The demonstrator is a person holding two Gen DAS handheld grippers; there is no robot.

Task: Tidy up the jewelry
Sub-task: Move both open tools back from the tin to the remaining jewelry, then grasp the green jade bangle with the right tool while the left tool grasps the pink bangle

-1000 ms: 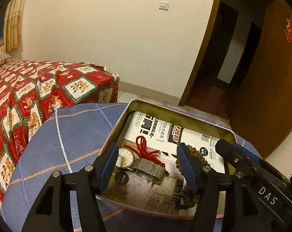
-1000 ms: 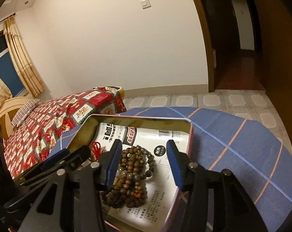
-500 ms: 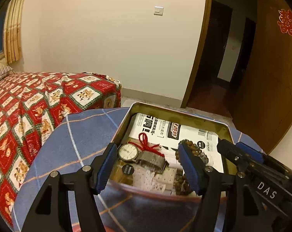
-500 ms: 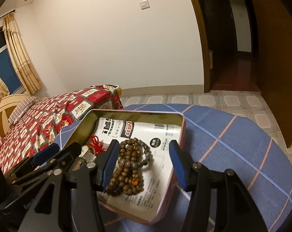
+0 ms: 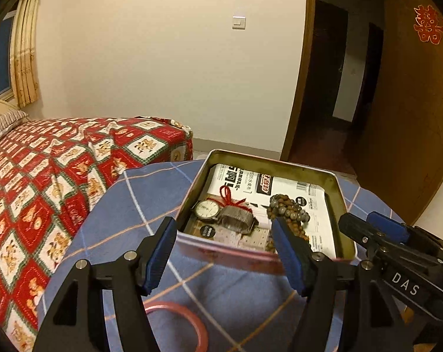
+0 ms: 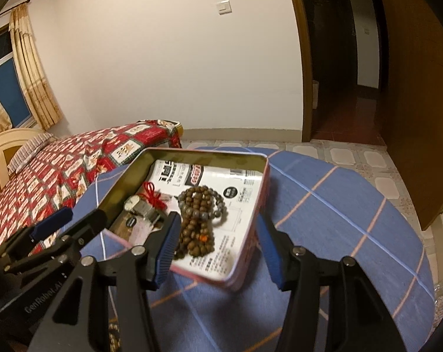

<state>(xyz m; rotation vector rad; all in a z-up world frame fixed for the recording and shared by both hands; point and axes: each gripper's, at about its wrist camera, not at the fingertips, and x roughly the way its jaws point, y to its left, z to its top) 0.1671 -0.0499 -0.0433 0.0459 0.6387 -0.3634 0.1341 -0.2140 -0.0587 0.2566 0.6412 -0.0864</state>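
An open metal tin (image 5: 268,161) (image 6: 203,155) sits on a round table with a blue checked cloth (image 5: 139,205) (image 6: 338,205). It holds a wristwatch (image 5: 207,209) (image 6: 132,203), a red cord knot (image 5: 228,198) (image 6: 152,195) and a pile of brown wooden beads (image 5: 287,209) (image 6: 199,215) on printed paper. A pink bangle (image 5: 189,319) lies on the cloth near me. My left gripper (image 5: 224,252) is open and empty, just short of the tin's near rim. My right gripper (image 6: 218,246) is open and empty over the tin's near right corner.
A bed with a red patterned quilt (image 5: 45,176) (image 6: 60,164) stands left of the table. A dark open doorway (image 5: 338,88) and a wooden door (image 5: 412,102) are at the back right. Tiled floor (image 6: 368,158) lies beyond the table edge.
Both grippers have pulled back and up from the tin, both still open. The tin looks smaller and farther, and the pink bangle has come into the left wrist view.
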